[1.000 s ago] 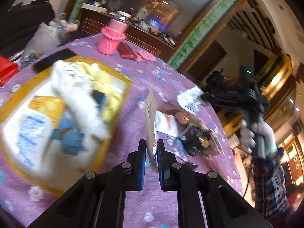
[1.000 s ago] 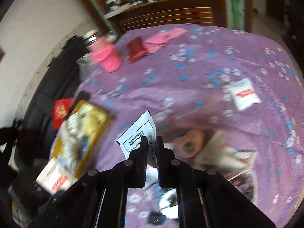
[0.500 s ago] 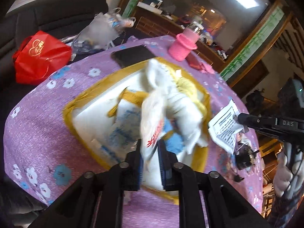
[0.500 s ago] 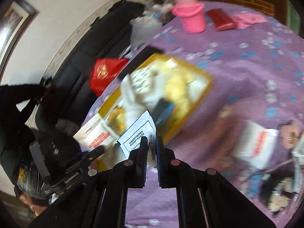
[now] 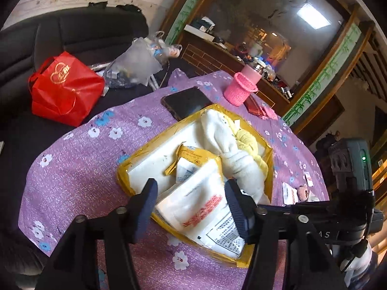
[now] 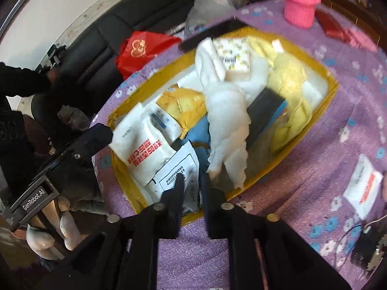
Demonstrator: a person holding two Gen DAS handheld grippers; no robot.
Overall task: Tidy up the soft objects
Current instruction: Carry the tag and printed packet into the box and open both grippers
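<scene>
A yellow-rimmed tray (image 5: 123,169) (image 6: 331,89) on the purple flowered tablecloth holds white and yellow towels (image 5: 227,145) (image 6: 227,111) and several packets. My left gripper (image 5: 191,205) is open above the tray's near end, and a white packet with red print (image 5: 200,207) (image 6: 145,149) lies in the tray between its fingers. My right gripper (image 6: 192,188) is narrowly parted at the tray's near edge, with a white packet with black print (image 6: 176,174) (image 5: 227,239) lying in the tray between its fingertips.
A black phone (image 5: 186,101), a pink knitted cup (image 5: 240,89) (image 6: 300,7) and a red wallet (image 6: 331,24) lie beyond the tray. Another red-print packet (image 6: 362,188) and a small plush (image 5: 302,191) lie right of it. A red bag (image 5: 65,89) sits on the black sofa.
Both grippers moved over the tray. The left one opened and let its red-print packet drop into the tray. The right one lowered its black-print packet into the tray and its fingers have parted slightly.
</scene>
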